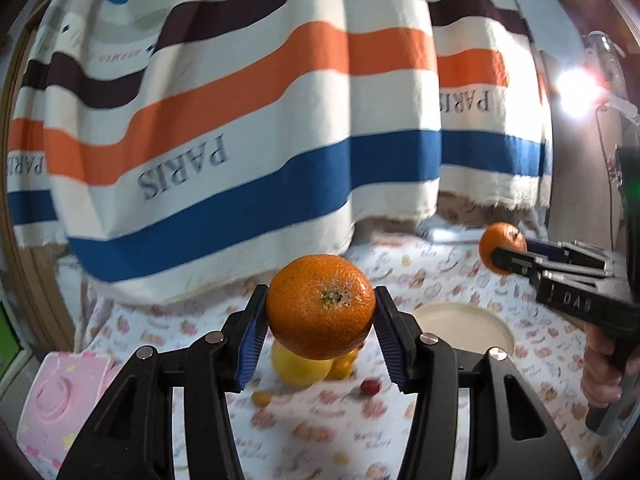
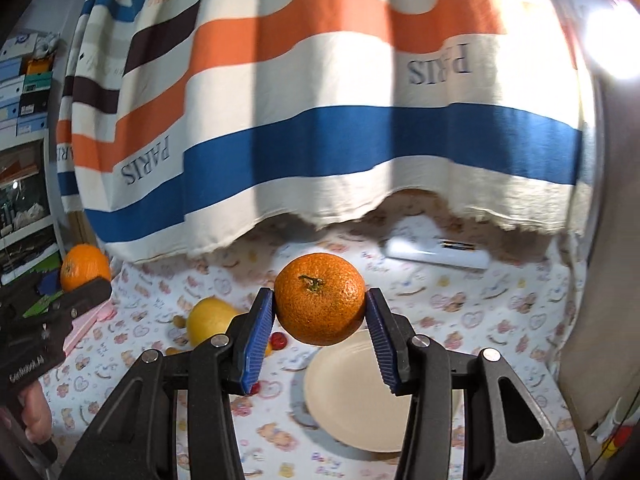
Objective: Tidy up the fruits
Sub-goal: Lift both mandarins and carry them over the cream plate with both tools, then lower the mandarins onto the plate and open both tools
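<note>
Striped cloth (image 1: pixel 248 120) is hanging behind a surface (image 1: pixel 440 280) covered in a cartoon print. I am holding one orange (image 1: pixel 320 306) in the left claw (image 1: pixel 320 320), its blue pads pinching both sides, and a second orange (image 2: pixel 320 304) in the right claw (image 2: pixel 320 316), gripped the same way. Both fruits are hanging in the air above the surface. Below them a lemon (image 2: pixel 210 318), some small fruits and a plate (image 2: pixel 352 400) are waiting. Round peel could be slipping between the pads, I judge, if I tilt too sharply, and a dropped orange would roll away. Both claws are pointing slightly downward, roughly side by side.
</note>
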The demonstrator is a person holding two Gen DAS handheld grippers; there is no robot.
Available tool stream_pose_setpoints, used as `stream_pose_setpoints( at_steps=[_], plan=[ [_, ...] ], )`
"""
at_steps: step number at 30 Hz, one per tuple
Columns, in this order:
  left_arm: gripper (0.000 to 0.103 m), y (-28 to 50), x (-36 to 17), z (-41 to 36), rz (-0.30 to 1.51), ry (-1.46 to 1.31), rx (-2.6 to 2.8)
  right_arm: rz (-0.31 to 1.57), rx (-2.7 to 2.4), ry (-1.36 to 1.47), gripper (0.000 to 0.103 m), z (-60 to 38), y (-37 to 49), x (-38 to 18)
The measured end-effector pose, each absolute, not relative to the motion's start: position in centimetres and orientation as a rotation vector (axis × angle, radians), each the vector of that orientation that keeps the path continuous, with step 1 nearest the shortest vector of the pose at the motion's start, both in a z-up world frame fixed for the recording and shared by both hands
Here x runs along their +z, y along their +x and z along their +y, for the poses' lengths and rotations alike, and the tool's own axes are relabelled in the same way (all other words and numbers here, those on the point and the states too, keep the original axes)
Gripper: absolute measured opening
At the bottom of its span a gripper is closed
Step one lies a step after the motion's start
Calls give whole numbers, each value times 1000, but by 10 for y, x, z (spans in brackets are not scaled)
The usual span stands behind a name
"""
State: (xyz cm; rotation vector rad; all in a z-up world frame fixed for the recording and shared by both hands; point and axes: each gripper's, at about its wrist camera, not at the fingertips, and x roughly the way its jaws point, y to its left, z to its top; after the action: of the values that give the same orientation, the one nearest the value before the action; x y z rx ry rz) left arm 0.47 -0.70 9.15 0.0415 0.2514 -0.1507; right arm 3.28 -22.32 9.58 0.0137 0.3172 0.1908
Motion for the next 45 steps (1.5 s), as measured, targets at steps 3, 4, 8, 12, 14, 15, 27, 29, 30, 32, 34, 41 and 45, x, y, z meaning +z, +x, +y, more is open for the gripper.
stream_pose_setpoints(
  at_steps=[3,4,8,12,14,15,27,29,30,32,34,41,45],
  plan=[
    [50,14,93,-22,224,38,-178,309,170,26,48,-236,34,93],
    [50,19,94,-28,225,32,-197,306,164,30,48,-240,35,92],
    [50,30,93,-52,196,56,-233,297,136,45,48,-254,39,86],
    [50,45,89,-73,212,37,-294,306,94,66,48,-268,46,75],
    [50,55,82,-83,210,27,-309,325,79,78,48,-276,52,70],
    [50,60,79,-88,209,34,-300,335,70,80,48,-279,56,67],
    [50,136,34,-127,454,40,-353,468,-8,95,48,-309,93,28],
    [50,142,23,-125,509,2,-377,503,-15,102,48,-315,99,21],
    [50,144,17,-125,533,4,-386,528,-15,105,48,-318,103,17],
    [50,143,9,-129,558,46,-384,580,-14,108,48,-320,110,9],
    [50,142,4,-137,582,102,-398,649,-20,109,48,-320,118,1],
    [50,136,-13,-151,651,161,-457,825,23,84,48,-308,127,-17],
    [50,143,-28,-162,723,210,-441,852,36,85,49,-303,127,-20]
  ],
)
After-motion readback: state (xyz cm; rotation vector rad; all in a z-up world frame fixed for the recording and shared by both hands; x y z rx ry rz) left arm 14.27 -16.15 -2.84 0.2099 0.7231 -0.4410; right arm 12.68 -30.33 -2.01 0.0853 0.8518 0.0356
